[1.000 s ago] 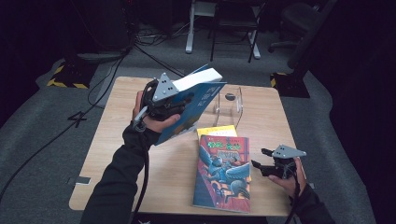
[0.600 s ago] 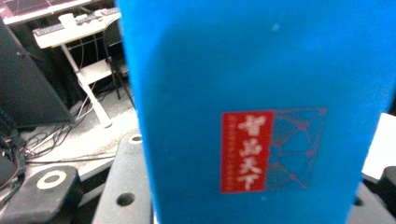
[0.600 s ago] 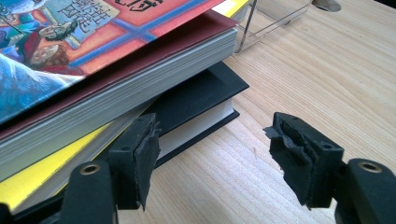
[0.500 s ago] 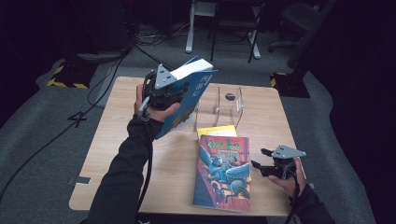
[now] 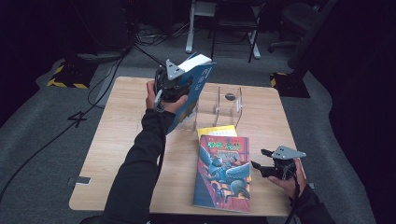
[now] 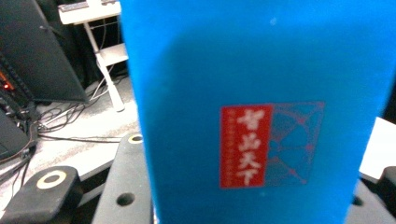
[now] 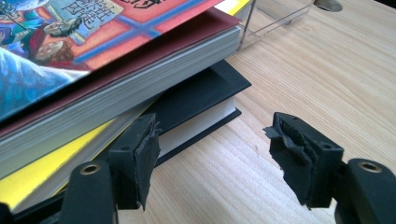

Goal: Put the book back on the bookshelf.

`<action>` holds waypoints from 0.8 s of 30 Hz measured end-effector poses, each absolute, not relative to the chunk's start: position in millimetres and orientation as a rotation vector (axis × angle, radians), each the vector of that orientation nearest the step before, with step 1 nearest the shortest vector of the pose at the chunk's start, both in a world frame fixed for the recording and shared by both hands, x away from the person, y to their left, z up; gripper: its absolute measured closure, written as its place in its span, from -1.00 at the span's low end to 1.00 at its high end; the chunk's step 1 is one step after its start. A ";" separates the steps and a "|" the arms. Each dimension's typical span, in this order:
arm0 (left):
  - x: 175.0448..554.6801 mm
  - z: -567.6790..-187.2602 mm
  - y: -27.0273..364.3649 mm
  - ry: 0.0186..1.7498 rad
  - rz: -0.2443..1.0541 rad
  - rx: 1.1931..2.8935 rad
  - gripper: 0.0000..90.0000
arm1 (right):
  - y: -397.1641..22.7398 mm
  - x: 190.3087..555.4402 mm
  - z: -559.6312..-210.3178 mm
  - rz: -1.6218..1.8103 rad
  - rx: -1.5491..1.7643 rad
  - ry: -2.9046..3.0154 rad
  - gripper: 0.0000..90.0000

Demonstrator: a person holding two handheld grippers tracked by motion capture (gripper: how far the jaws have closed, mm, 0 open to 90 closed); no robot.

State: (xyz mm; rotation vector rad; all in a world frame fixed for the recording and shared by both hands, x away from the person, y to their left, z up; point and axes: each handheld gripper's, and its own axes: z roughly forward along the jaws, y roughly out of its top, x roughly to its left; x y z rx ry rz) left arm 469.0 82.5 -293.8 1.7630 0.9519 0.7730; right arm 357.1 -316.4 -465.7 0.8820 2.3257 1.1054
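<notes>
The blue book (image 5: 194, 91) is hanging in the air over the far left part of the wooden table (image 5: 112, 154), tilted, its white page block turned up and away and its lower corner coming down close to the clear acrylic stand (image 5: 229, 105) that is sitting at the far middle of the table. In the left gripper view the blue cover (image 6: 261, 116), with a red label of white characters, is standing upright right in front of the camera. The left gripper (image 5: 173, 84) is clamping this book: its jaws are standing part-way closed with the book's thickness between them, though the pads themselves are hidden behind the cover, so the exact contact is probably there rather than plainly seen. The person's left hand (image 5: 161, 95) is wrapping the gripper from below, the dark sleeve running back toward the near edge.

Just near of the stand, a stack of books is lying flat: a colourful illustrated book (image 5: 224, 172) on top, a yellow book (image 5: 217, 131) showing beyond its far edge, and a black book (image 7: 196, 100) at the bottom, seen in the right gripper view.

The right gripper (image 5: 261, 163) is resting low at the table's near right, just beside the stack, its jaws standing apart and gripping nothing, with bare wood between its torn pads (image 7: 144, 154).
</notes>
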 end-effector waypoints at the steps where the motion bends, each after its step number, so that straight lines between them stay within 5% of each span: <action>1: 471.2 -294.6 80.6 0.962 0.783 1.763 0.35 | -317.3 356.4 -465.8 1.106 0.884 2.324 -0.25; 24: 512.4 -326.8 59.6 1.080 0.845 1.627 0.35 | -314.2 356.2 -466.3 1.130 0.865 2.333 -0.25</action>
